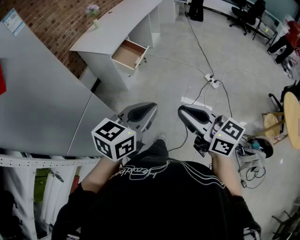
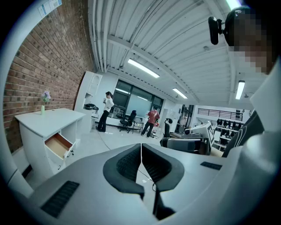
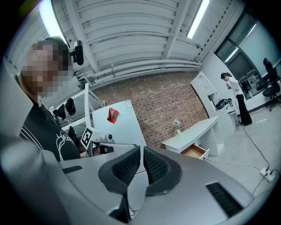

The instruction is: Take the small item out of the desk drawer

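A white desk [image 1: 123, 22] stands against the brick wall, far ahead of me, with one wooden drawer [image 1: 130, 55] pulled open. From here the drawer's inside shows only bare wood, and no small item can be made out. I hold both grippers close to my body, well short of the desk. My left gripper [image 1: 148, 109] is shut with nothing between its jaws. My right gripper [image 1: 184, 112] is also shut and holds nothing. The open drawer [image 2: 59, 145] sits low left in the left gripper view, and the drawer [image 3: 195, 151] lies right of the jaws in the right gripper view.
A tall grey panel [image 1: 42, 103] stands close on my left. A power strip [image 1: 212, 81] with trailing cables lies on the floor between me and the desk. A round wooden stool [image 1: 274, 125] and clutter sit at the right. A small flower vase [image 1: 94, 12] stands on the desk. People [image 2: 106, 110] stand far off.
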